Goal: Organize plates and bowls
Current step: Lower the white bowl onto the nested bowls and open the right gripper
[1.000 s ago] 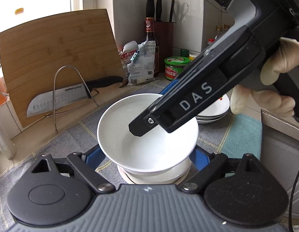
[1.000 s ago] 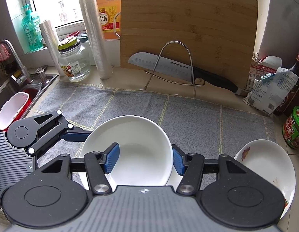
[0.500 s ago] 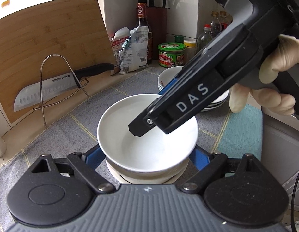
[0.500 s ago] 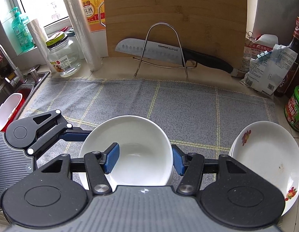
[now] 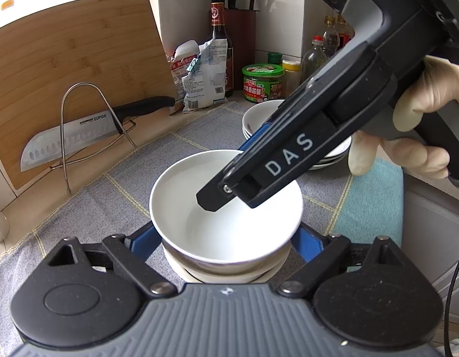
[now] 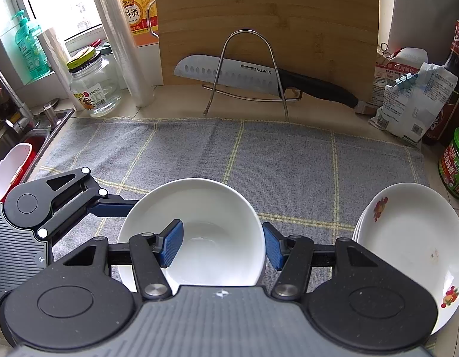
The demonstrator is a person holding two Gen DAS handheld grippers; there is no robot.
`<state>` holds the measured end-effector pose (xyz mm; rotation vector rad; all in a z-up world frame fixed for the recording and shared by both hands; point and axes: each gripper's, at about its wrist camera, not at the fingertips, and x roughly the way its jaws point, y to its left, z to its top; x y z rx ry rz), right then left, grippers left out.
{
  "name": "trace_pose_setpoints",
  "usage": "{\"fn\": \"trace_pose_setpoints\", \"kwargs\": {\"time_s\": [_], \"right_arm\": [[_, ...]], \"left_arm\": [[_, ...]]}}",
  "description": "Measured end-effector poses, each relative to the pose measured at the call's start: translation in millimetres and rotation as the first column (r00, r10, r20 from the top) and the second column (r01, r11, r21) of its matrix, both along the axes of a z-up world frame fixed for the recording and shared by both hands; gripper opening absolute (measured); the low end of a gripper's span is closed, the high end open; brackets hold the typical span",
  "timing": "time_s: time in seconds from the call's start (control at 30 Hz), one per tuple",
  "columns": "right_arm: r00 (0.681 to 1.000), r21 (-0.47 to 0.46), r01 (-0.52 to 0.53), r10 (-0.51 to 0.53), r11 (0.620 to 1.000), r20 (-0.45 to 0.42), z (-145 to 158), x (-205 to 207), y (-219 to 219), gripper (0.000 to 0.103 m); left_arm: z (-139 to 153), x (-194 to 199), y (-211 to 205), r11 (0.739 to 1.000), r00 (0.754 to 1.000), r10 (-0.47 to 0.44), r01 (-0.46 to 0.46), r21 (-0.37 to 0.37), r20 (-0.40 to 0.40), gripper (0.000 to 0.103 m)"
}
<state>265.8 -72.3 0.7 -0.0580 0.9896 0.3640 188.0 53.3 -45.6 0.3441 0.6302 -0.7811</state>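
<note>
Left to right, as I find them.

Sink edge point(image 6: 36, 128): far left, out of the work.

My left gripper point(image 5: 226, 244): its jaws are opening, straddling the stack of bowls from outside; the pads look clear of the sides, I judge to let go.

White bowl point(image 6: 196, 229): top of a nested stack on the grey mat point(image 6: 289, 163).

My right gripper point(image 6: 220, 245): pinching that bowl's near rim, one pad inside the wall, one outside, probably to steady it as it settles into the bowl below.

Knife point(image 6: 229, 73): resting in a wire rack against the cutting board point(image 6: 268, 15), well behind.

Plates point(image 6: 408, 244): stacked at the right mat edge, kept apart from the bowls.
</note>
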Motion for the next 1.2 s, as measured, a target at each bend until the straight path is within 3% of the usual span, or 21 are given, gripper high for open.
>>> {"fn": "trace_pose_setpoints", "kwargs": {"time_s": [0.5,0.6,0.67,0.9,1.2], "right_arm": [[1.0,0.001,0.007,-0.007,1.0,0.007,0.4,-1.3,0.2,0.064],[1.0,0.006,0.008,-0.008,1.0,0.015,1.1,-2.6,1.3,0.073],[1.0,0.011,0.01,-0.01,1.0,0.029,3.2,-4.1,2.1,0.086],[0.999,-0.006,0.002,-0.002,1.0,0.046,5.1,-6.4,8.5,0.09],[0.995,-0.006,0.04,-0.039,0.999,0.092,13.0,-23.1,7.0,0.101]], "left_arm": [[-1.3,-1.1,1.7,1.0,1.0,-0.002,0.002,0.003,-0.004,0.097],[3.0,-4.4,5.3,1.0,1.0,-0.006,0.006,-0.012,0.015,0.101],[6.7,-6.5,9.2,1.0,1.0,-0.009,0.009,-0.024,0.02,0.101],[13.7,-16.5,23.7,0.999,1.0,0.002,-0.001,-0.039,0.029,0.101],[1.2,-18.2,50.4,0.998,0.999,0.039,-0.04,-0.038,-0.019,0.101]]}}
